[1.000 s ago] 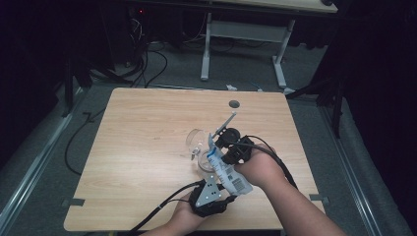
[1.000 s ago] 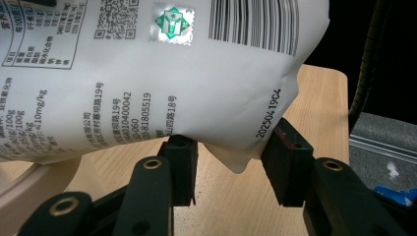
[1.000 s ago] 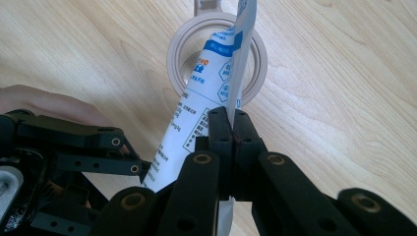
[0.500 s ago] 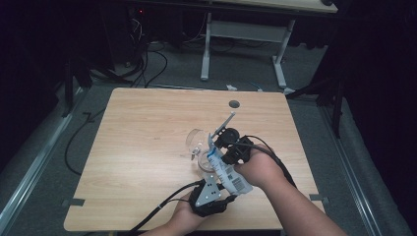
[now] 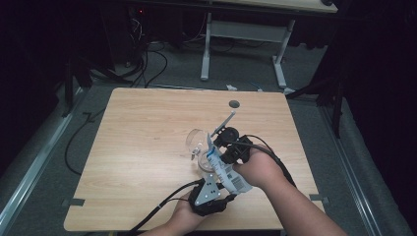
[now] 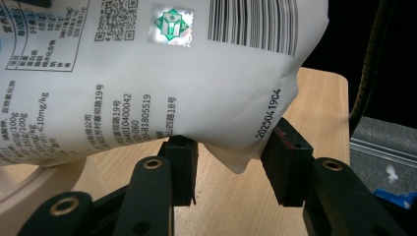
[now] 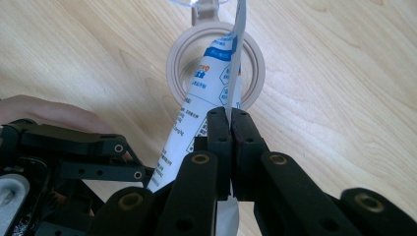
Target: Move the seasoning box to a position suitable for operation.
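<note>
A white printed bag (image 5: 225, 171) hangs tilted over a round beige jar (image 5: 202, 161) near the table's front middle. Its upper end dips into the jar's mouth (image 7: 216, 64). My left gripper (image 5: 220, 183) holds the bag's (image 6: 172, 73) fat lower end from below, its pads (image 6: 183, 153) pressed against both sides. My right gripper (image 5: 219, 155) is shut on the bag's thin side seam (image 7: 235, 73), just above the jar. The jar's clear lid (image 5: 195, 139) stands hinged open on the far side. In the right gripper view the left gripper (image 7: 74, 152) sits at the lower left beside the bag.
The wooden table (image 5: 137, 147) has a small round hole (image 5: 234, 104) near its far edge. Cables (image 5: 162, 206) trail from the grippers over the front edge. Beyond the table, a white desk frame (image 5: 246, 34) and loose cables lie on the dark floor.
</note>
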Available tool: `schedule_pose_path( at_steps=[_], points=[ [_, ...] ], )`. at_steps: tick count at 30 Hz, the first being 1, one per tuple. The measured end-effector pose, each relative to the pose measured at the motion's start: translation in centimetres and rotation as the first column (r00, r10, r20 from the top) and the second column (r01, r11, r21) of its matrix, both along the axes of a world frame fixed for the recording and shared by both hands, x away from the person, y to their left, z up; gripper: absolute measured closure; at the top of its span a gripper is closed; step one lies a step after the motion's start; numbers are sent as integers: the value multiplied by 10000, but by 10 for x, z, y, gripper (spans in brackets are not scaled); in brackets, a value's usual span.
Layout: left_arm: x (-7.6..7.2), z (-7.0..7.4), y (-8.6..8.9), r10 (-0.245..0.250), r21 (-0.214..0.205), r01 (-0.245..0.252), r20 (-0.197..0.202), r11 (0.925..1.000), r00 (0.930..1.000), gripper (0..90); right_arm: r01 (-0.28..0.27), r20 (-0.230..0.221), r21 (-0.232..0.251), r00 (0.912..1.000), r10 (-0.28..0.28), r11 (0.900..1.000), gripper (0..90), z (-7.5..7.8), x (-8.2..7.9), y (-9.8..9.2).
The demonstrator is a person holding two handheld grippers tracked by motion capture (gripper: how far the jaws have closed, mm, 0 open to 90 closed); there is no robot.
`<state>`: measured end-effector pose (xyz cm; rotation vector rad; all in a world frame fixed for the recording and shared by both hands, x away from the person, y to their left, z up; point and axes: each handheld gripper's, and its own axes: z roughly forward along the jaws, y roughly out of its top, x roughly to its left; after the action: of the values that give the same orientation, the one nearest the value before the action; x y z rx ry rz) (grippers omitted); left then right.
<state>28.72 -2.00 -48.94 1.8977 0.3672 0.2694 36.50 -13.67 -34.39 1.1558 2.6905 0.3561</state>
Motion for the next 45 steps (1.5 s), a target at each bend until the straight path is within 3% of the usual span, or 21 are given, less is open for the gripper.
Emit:
schedule_pose_path(
  at_steps=[9,20,33,41,44,45],
  points=[
    [0,1,1,-23,-1,23,14,10000,10000,599,-152,224,-66,9996,154,9999,899,2,0,2],
    [-1,1,0,-34,-5,34,22,10000,10000,600,-253,152,-224,9996,257,9994,897,2,-1,4],
    [-1,0,0,-25,5,25,-6,10000,10000,601,-76,48,-101,10000,77,9999,776,1,-2,3],
    [-1,-1,0,-18,54,18,-5,10000,10000,602,-184,71,-151,9998,185,9997,764,-1,-2,2],
    [-1,-1,0,-10,59,10,-31,10000,10000,603,-56,7,-163,10000,56,9999,755,-1,-1,1],
    [-1,-1,0,-2,48,2,-31,10000,10000,603,209,-101,-103,9997,-210,9997,755,-1,-1,1]
  ],
)
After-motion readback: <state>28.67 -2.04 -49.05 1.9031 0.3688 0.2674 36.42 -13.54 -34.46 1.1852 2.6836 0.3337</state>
